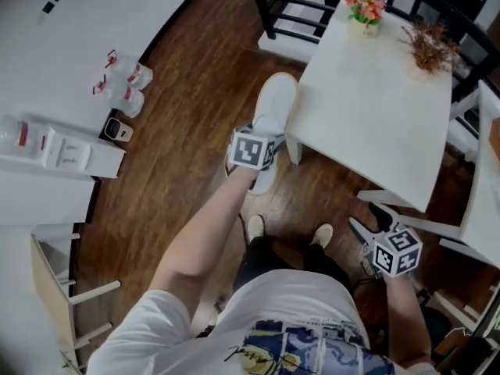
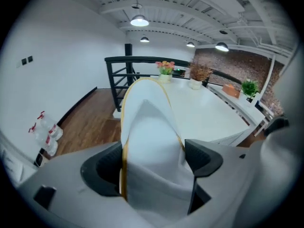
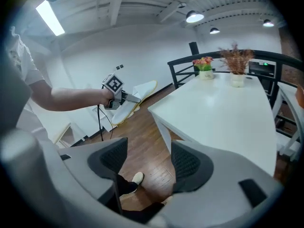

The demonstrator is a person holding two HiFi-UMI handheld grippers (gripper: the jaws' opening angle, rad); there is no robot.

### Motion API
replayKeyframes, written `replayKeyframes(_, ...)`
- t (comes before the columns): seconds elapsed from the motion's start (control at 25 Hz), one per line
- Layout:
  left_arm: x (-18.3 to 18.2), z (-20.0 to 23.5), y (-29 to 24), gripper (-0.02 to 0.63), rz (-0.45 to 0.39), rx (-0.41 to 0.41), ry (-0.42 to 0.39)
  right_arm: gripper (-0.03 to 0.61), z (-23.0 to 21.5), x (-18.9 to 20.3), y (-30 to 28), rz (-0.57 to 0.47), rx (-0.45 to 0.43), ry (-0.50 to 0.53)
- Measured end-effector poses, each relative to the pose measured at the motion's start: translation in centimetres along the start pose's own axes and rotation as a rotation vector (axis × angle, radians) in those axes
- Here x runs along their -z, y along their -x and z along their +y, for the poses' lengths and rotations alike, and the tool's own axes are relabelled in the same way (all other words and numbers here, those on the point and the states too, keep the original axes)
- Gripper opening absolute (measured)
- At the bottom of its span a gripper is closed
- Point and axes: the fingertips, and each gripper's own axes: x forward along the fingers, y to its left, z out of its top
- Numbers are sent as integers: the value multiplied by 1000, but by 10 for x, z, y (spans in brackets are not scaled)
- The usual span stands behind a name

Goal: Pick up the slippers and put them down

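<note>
Slipper inside left tool (firm grip)

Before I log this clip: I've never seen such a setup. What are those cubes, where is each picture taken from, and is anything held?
No robot here: a person holds a two-jaw gripper in each hand, and the patterned cubes are parts of those. The head view is from a camera on the person's head, looking steeply down at a wooden floor, a white table bearing a flower pot and a dried plant, and bottles by the wall. The other two views ride on the grippers and look along their jaws. The left gripper is closing its jaws on a white slipper, held up beside the table's corner. The right gripper has its jaws apart, nothing between them.
</note>
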Motion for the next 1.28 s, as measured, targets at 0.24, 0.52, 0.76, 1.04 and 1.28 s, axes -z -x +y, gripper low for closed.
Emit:
replayKeyframes(0.24, 128, 165, -4, 397, 87, -57, 164, 304, 95, -8, -105, 92, -12, 20)
replayKeyframes(0.52, 289, 287, -128, 399, 187, -65, 216, 304, 146, 18, -248, 164, 1, -11)
replayKeyframes(0.76, 430, 327, -283, 399, 229, -76, 268, 296, 123, 99, -386, 244, -64, 22)
replayKeyframes(1.04, 588, 337, -424, 397, 303, -77, 307, 292, 56, 240, -594, 306, -110, 55)
replayKeyframes(1.28, 674, 340, -490, 397, 334, -85, 344, 281, 9, 302, -763, 368, -126, 47)
